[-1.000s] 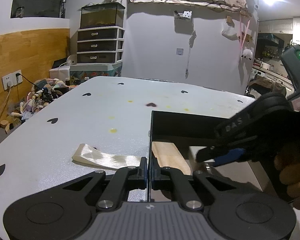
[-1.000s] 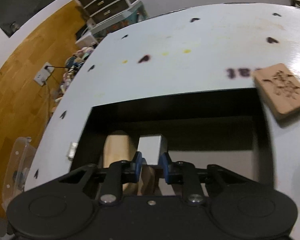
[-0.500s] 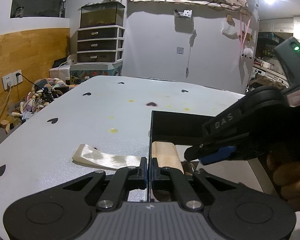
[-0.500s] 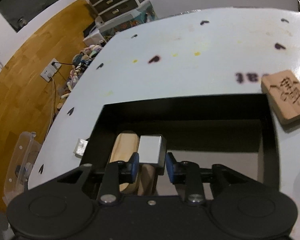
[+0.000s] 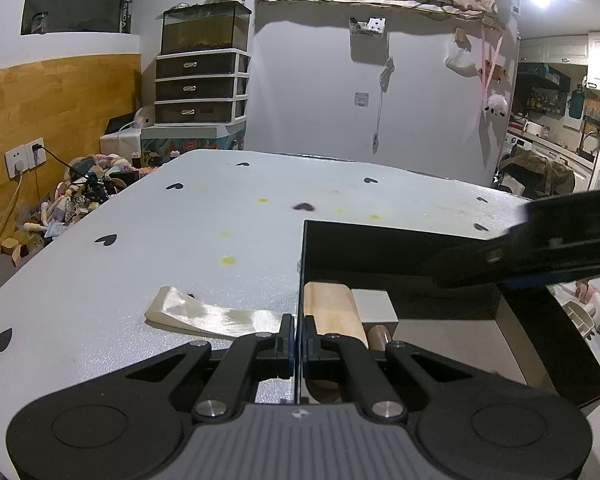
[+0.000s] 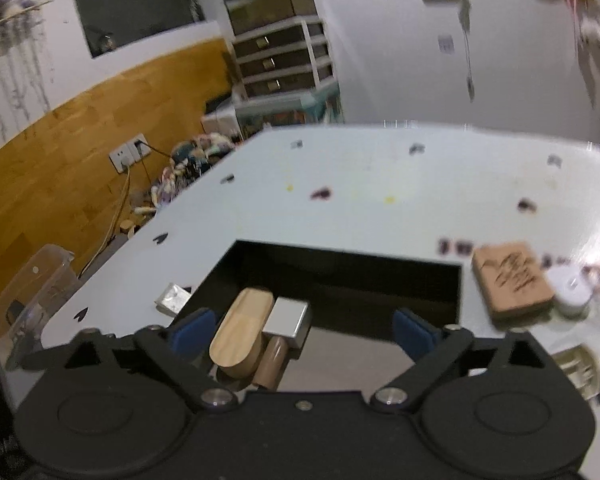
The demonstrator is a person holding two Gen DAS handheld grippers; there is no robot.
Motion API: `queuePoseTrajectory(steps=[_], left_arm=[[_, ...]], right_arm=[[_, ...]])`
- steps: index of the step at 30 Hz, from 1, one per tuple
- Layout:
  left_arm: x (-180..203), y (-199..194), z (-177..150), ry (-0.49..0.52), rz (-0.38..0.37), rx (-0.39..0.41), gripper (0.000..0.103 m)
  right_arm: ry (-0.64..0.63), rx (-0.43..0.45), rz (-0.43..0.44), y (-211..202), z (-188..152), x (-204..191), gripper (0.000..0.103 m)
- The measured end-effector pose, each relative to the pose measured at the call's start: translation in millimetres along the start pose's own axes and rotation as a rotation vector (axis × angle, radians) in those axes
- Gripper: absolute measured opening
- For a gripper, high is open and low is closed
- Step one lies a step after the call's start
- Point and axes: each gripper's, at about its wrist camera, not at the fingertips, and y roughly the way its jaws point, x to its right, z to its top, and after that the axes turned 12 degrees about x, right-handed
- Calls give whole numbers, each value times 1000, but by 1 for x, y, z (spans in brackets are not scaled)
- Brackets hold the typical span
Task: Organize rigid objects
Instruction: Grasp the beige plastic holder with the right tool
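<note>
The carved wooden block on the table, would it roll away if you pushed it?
Probably not: the carved wooden block lies flat and has broad faces, so it should slide. It looks stiff and solid. Its rounded corners might let open fingers slip.

A white table with little black hearts holds a black box, a shiny ribbon, a brown wooden block and a small white tub.

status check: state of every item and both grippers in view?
left gripper: shut on the black box's wall
right gripper: opening, nothing held
black box: open-topped, on table
silver block: in box, released
wooden piece: lying in box
carved wooden block: outside box, on table
</note>
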Motion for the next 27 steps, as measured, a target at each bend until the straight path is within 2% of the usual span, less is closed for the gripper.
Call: queuePoseTrajectory(steps=[10, 19, 27], left_arm=[[1, 0, 0, 5, 13, -4, 2], [5, -1, 1, 14, 26, -6, 3], [7, -2, 2, 20, 37, -6, 3]], right_arm=[[-52, 84, -15, -38, -11, 19, 100], [-71, 134, -141, -71, -35, 66, 100], [-118, 111, -233, -79, -63, 105, 100]])
